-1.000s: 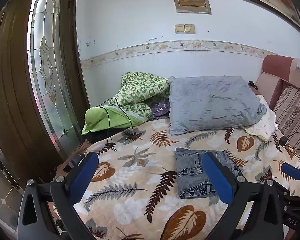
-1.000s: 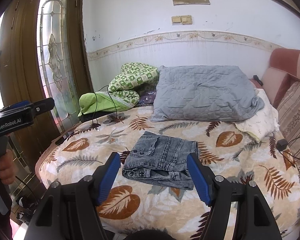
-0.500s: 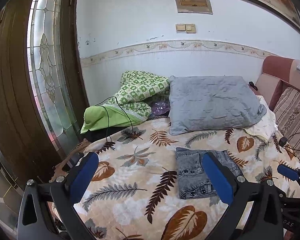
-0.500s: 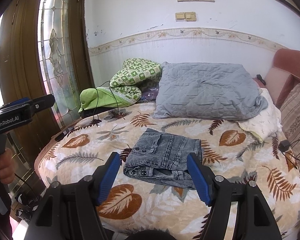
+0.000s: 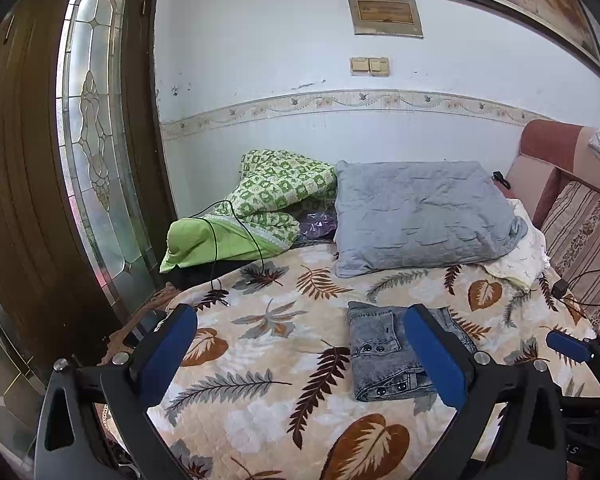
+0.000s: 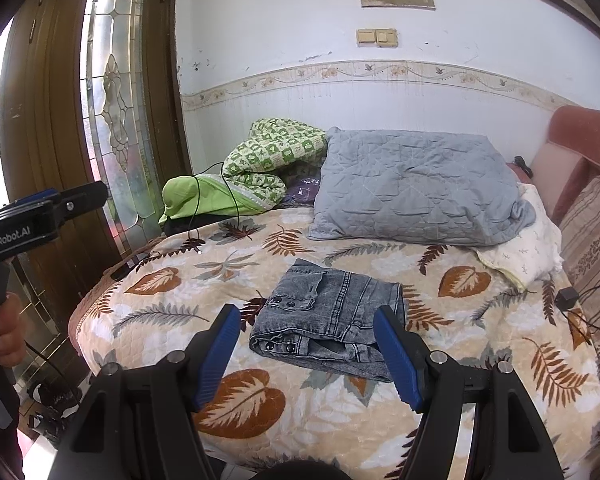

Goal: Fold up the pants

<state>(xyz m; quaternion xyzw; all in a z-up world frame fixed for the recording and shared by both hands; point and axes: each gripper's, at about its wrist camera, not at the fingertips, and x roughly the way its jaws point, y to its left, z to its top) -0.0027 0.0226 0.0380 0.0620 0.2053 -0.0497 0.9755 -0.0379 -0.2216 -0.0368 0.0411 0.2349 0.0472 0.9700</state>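
Pants (image 6: 332, 316) lie folded into a compact grey denim bundle on the leaf-print bed (image 6: 480, 360), toward its near edge, well short of the grey pillow (image 6: 416, 188) at the head. The bundle sits flat with nothing gripping it; by the look of it the folding is done or close to done, with only a squaring-up or a last fold left.

The relation that matters: from the right tool (image 6: 312, 356) the pants are straight ahead, framed between its two blue fingers and lying a little beyond their tips. The bundle's long side runs across that tool's line of sight, left to right, with the buttoned waistband end (image 6: 284, 304) to the left and the smooth folded edge to the right. From the left tool (image 5: 300, 352) the pants (image 5: 384, 352) lie off to the right, partly hidden behind its right finger, so the left tool would have to swing across to reach them. The right tool is the nearer and better lined up.

Both tools stand wide apart at the fingers and hold nothing. The left tool hangs over the bed's near left part; in the right view it shows at the far left edge (image 6: 48, 212), held off the bed's side.

A black cable (image 6: 204, 216) trails from the green blanket (image 6: 236, 184) onto the bed, well apart from the pants.
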